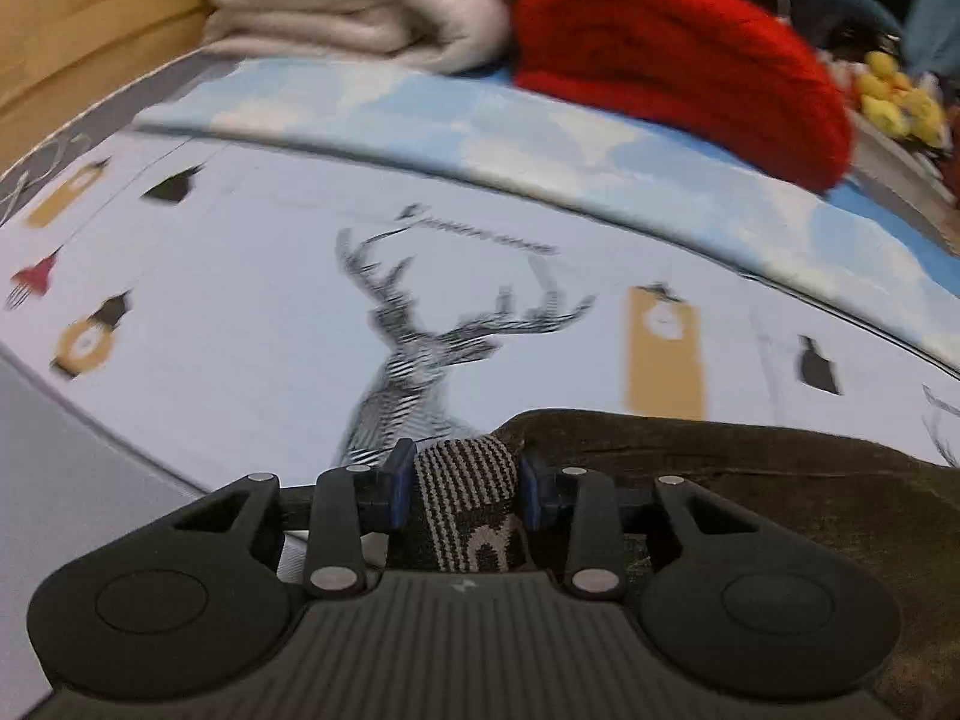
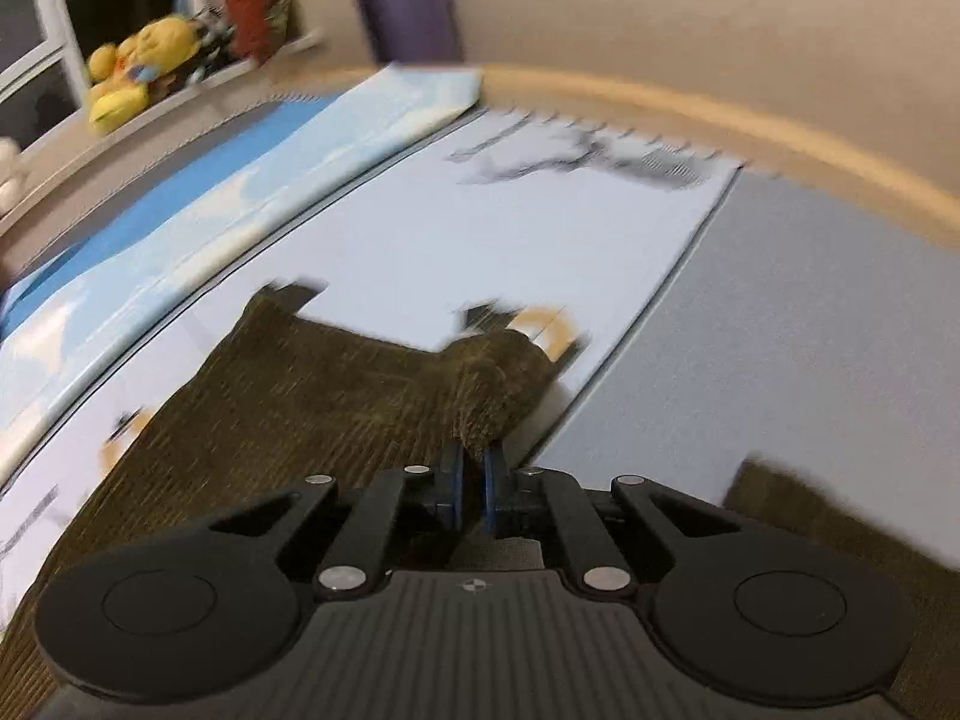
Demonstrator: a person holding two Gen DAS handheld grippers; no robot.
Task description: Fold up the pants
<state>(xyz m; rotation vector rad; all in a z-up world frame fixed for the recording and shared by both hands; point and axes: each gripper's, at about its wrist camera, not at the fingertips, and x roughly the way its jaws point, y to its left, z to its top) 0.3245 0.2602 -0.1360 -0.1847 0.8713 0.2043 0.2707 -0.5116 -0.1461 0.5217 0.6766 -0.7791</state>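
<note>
Where the pants (image 2: 312,396) lie, the surface is a bed (image 2: 810,330) covered by a pale sheet (image 1: 252,312) printed with a striped deer (image 1: 414,360), ochre tags and small black shapes; beside it a plain grey part of the cover shows. A folded cloth with blue sky and white clouds (image 1: 480,138) lies along the far side of the sheet. Behind runs a wooden edge and a beige wall.

From the left wrist view I see a cream blanket (image 1: 360,12), thick and soft, folded in layers, and next to it a red knitted roll (image 1: 678,54) with ribs. The right wrist view does not show these, but it shows a purple cylinder (image 2: 411,24) standing by the wall and yellow plush toys (image 2: 141,69) on a ledge; the left view catches the toys only small, at the edge.

The pants are dark olive-brown with a fine corded texture, spread flat on the sheet. The left gripper (image 1: 465,483) has its fingers (image 1: 399,480) partly apart, and a black-and-white striped elastic waistband (image 1: 465,498) stands between the blue pads; whether the pads press on it, I cannot tell. The right gripper (image 2: 473,480) has its fingers nearly together, pinching a raised fold of the pants fabric.
</note>
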